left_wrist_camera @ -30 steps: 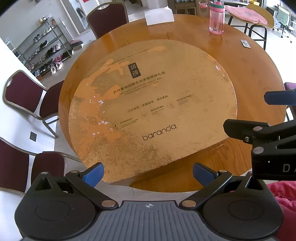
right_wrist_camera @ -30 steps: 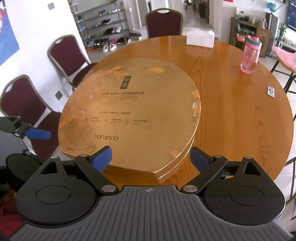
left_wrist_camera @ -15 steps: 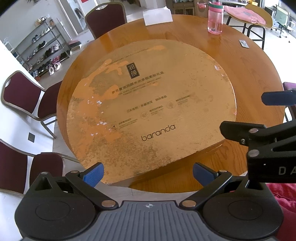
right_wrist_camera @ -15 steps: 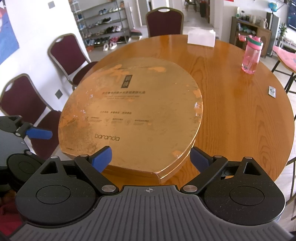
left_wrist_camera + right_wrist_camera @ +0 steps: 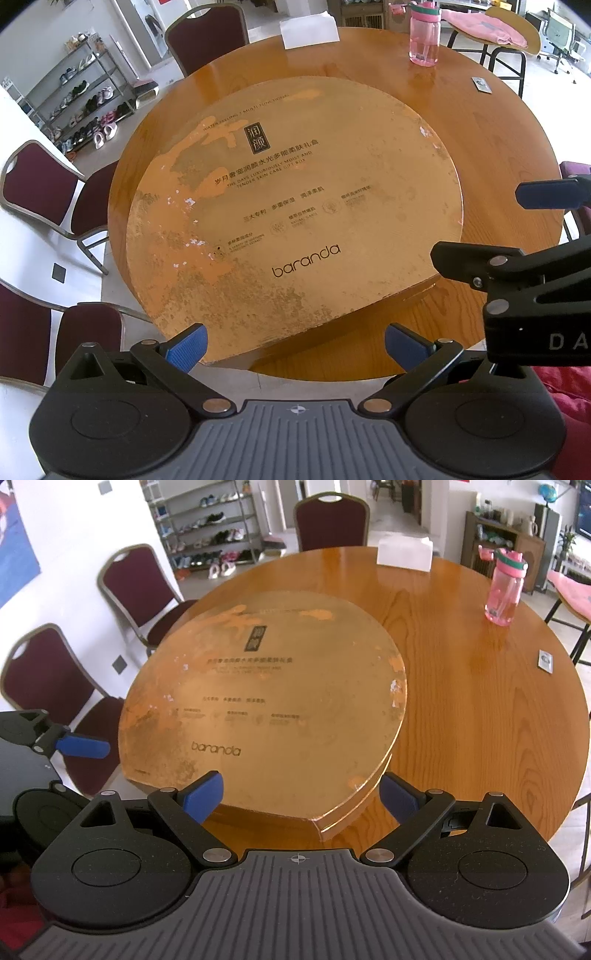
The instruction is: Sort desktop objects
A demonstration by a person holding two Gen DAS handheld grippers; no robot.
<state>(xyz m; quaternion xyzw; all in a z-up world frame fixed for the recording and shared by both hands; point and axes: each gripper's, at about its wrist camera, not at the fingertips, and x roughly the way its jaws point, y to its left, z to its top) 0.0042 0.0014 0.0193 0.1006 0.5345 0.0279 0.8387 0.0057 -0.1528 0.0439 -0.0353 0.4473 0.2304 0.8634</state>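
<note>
A large, flat, gold teardrop-shaped gift box [image 5: 295, 206] [image 5: 266, 709] with worn print and the word "baranda" lies on the round wooden table [image 5: 498, 147] [image 5: 480, 709]. A pink water bottle [image 5: 424, 35] [image 5: 505, 587], a white tissue box [image 5: 309, 29] [image 5: 404, 555] and a small flat packet [image 5: 482, 85] [image 5: 546, 661] stand on the far side. My left gripper [image 5: 293, 349] is open at the box's near edge, nothing between its blue pads. My right gripper [image 5: 301, 797] is open over the box's pointed corner. Each gripper shows at the side of the other's view.
Dark red chairs [image 5: 40, 195] [image 5: 136, 587] ring the table on the left and far side. A shoe rack [image 5: 210, 528] stands against the back wall. A chair with pink cloth [image 5: 484, 26] is at the far right. Red fabric [image 5: 565, 391] lies beside my left gripper.
</note>
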